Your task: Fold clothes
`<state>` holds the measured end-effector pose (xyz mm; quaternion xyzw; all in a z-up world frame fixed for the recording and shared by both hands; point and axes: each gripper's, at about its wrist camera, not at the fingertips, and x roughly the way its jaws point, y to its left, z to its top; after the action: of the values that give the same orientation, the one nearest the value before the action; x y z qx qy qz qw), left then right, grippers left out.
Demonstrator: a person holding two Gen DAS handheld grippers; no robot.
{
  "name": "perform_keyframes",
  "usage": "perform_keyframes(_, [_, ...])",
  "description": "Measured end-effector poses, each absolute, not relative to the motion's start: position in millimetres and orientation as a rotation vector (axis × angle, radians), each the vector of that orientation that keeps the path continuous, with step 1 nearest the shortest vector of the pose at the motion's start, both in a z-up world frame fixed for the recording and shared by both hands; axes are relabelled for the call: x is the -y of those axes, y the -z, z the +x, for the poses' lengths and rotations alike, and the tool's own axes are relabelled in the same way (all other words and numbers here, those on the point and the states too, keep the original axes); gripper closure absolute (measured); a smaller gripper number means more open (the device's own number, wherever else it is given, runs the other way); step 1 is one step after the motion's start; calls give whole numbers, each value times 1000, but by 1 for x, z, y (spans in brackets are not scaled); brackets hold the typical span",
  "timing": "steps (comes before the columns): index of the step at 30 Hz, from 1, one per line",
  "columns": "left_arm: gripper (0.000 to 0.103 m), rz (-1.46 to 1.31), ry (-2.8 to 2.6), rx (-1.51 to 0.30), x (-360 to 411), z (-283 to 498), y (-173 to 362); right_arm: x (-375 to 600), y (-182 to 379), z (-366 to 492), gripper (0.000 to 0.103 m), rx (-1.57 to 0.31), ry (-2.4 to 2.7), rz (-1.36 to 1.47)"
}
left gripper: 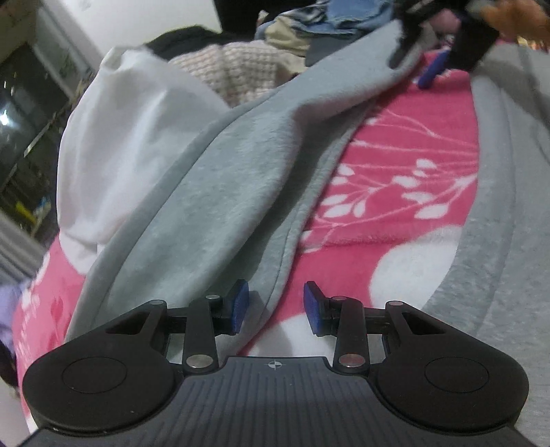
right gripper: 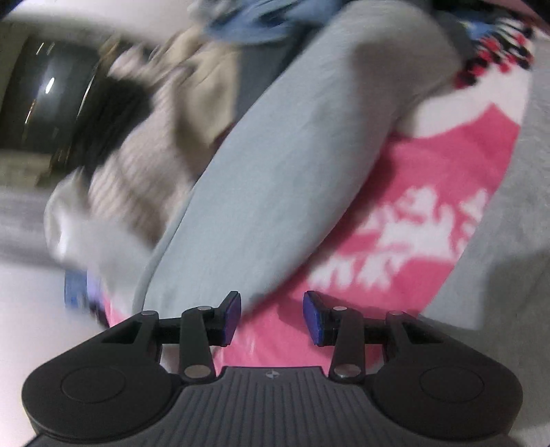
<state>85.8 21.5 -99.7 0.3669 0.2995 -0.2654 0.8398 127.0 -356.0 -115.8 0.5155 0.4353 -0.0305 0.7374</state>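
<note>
A pale grey-green fleece garment lies in a long band across a pink and white floral blanket. My left gripper is open, its blue pads on either side of the garment's hemmed near edge. The right gripper shows at the top right of the left wrist view, by the garment's far end. In the blurred right wrist view the same garment runs diagonally and my right gripper is open and empty at its near edge, over the blanket.
A white garment lies left of the fleece. A pile of other clothes, with a knitted beige piece, sits behind. A grey cloth covers the right side. A dark window is at the far left.
</note>
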Motion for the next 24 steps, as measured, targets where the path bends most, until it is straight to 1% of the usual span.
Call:
perform_keyframes(1, [69,774,565,-621,-21,86,101,360,115,129,68,-935,82,1134])
perform_keyframes(3, [81,755,577,-613,-20,89,103,364,106,133,93,-892,98,1106])
perform_keyframes(4, [94,741,582,-621,-20,90,103,365,98,135,95,-866,97,1086])
perform_keyframes(5, [98,729,586,-630,-20,92,102,366,90,137,98,-839,91,1066])
perform_keyframes(6, [101,716,593,-633,-21,94,100,366,84,139,99,-812,78,1057])
perform_keyframes(9, [101,633,632,-660,-32,98,87,368,65,147,99,-716,29,1055])
perform_keyframes(10, [101,610,644,-666,-36,99,83,371,62,148,98,-683,14,1069])
perform_keyframes(11, [102,587,656,-672,-40,100,80,374,65,146,93,-678,10,1104])
perform_keyframes(12, [102,563,667,-678,-44,100,76,378,71,144,84,-694,14,1144])
perform_keyframes(13, [102,540,679,-684,-48,101,72,382,78,143,79,-710,18,1185])
perform_keyframes(14, [102,516,691,-689,-52,102,69,385,83,139,70,-730,26,1211])
perform_keyframes(15, [102,492,702,-695,-56,103,65,387,88,135,67,-752,38,1226])
perform_keyframes(21, [102,349,769,-728,-80,107,43,371,110,97,54,-865,18,1225])
perform_keyframes(24, [101,285,785,-734,-91,110,32,359,121,87,53,-894,1,1232])
